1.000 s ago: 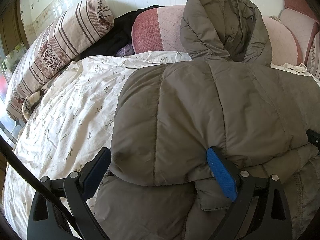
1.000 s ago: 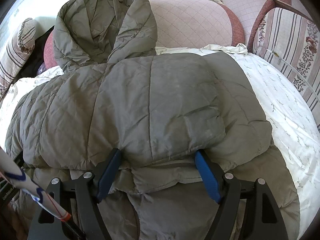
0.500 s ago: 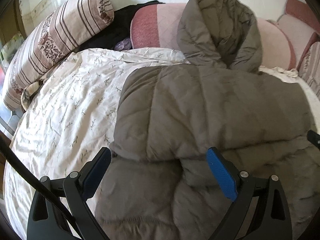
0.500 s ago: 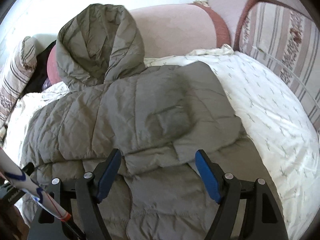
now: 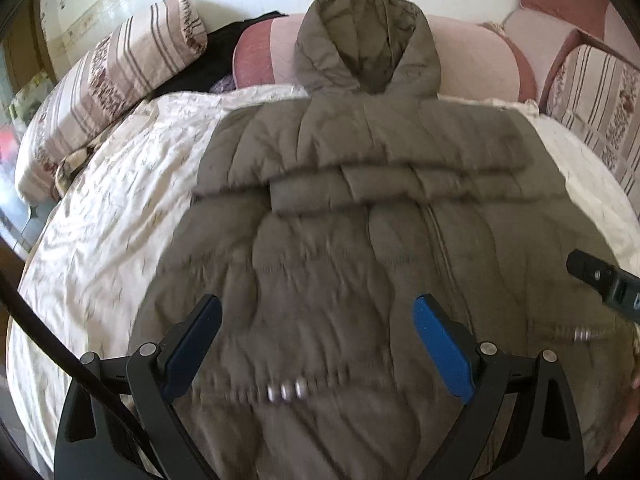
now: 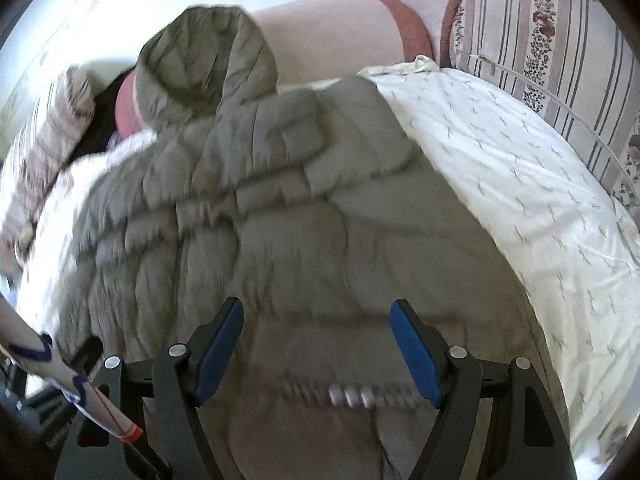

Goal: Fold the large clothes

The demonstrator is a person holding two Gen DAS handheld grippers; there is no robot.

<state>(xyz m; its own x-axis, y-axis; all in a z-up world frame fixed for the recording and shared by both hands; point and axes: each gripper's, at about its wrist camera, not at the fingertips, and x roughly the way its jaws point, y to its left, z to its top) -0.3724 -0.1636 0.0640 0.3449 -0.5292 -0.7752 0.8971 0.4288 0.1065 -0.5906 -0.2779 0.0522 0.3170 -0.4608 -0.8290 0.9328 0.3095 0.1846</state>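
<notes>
Left wrist view: a grey-brown hooded puffer jacket [image 5: 360, 248] lies front-up on a bed with a cream floral sheet [image 5: 100, 220], and everything here is placed relative to that jacket; to its far left a striped bolster pillow [image 5: 112, 80] leans along the wall; behind its hood [image 5: 368, 40] stands a pink cushion [image 5: 256, 60], which props the hood upright; its sleeves are folded across the chest in a band, so the side folds look done; the left gripper [image 5: 316, 344] hovers over the jacket's lower half, fingers spread wide and grasping nothing; near the jacket's hem are blurred metal snaps [image 5: 286, 391]; at the jacket's right edge the tip of the other tool shows.

Right wrist view: the same jacket fills the middle, blurred by motion; the right gripper [image 6: 318, 348] hangs above the hem end, fingers likewise released and empty; to the jacket's right lies bare sheet, then a striped floral cushion [image 6: 560, 60].

Judging by both tools sitting open at the hem end, the likely next step is pinching the bottom edge and folding it up toward the hood; the padding is bulky and may spring back.
</notes>
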